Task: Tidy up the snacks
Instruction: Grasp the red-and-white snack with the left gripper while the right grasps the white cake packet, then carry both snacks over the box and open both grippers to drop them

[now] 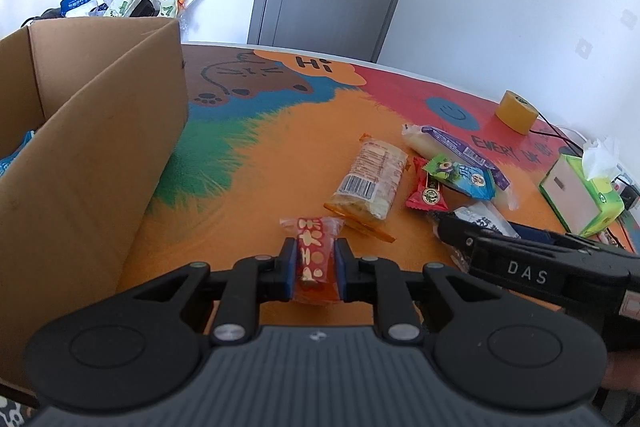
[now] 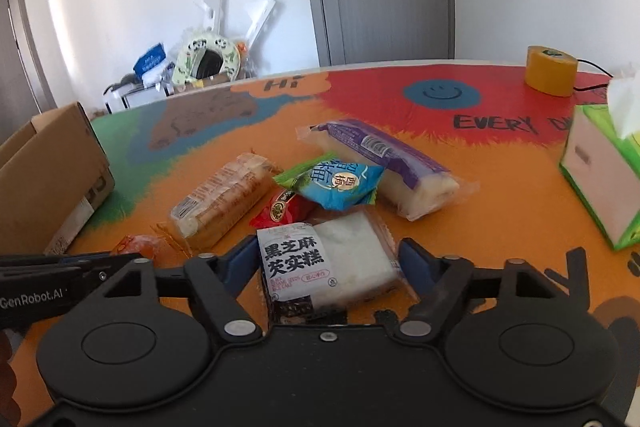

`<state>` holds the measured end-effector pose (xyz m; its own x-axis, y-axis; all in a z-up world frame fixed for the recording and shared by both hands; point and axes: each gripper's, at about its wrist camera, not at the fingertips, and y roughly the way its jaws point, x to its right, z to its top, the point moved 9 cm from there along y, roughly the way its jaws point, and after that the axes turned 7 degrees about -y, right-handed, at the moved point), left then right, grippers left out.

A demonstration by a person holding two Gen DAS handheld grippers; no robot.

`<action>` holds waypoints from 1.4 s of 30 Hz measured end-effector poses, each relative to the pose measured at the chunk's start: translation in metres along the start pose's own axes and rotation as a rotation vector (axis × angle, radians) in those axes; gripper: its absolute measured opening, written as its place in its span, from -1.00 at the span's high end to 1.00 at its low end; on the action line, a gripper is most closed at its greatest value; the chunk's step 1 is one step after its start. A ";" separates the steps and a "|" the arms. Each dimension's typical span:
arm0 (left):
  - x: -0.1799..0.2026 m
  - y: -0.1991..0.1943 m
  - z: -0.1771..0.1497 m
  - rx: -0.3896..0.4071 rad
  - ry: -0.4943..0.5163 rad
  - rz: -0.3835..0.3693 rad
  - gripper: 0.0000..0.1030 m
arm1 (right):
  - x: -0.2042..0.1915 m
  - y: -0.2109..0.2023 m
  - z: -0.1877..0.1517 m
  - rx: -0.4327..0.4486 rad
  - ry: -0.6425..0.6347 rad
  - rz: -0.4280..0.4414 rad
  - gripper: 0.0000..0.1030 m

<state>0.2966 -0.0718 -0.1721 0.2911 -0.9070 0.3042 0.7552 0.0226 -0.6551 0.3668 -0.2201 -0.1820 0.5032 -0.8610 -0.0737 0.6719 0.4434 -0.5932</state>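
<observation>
My left gripper (image 1: 315,259) is shut on a small red and orange snack packet (image 1: 314,259), low over the table. An open cardboard box (image 1: 100,131) stands to its left. My right gripper (image 2: 328,259) has its jaws around a white black-sesame cake packet (image 2: 324,263); the pads look close to its sides, contact unclear. Beyond lie a cracker pack (image 2: 224,199), a red candy (image 2: 284,211), a blue-green packet (image 2: 332,183) and a purple-wrapped roll (image 2: 384,163). The same pile shows in the left wrist view (image 1: 372,179).
A yellow tape roll (image 2: 550,69) and a green tissue box (image 2: 604,175) sit at the table's right side. A black cable runs behind the tape. Clutter and white boards lean by the far wall near a grey door.
</observation>
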 end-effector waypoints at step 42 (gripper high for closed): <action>-0.002 -0.116 0.017 0.192 -0.006 -0.078 0.68 | -0.040 -0.118 0.003 0.174 0.087 0.055 -0.18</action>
<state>0.2188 -0.0655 -0.0848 0.2303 -0.9067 0.3534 0.8733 0.0324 -0.4860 0.2691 -0.2368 -0.1068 0.4975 -0.8495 -0.1757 0.7327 0.5199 -0.4391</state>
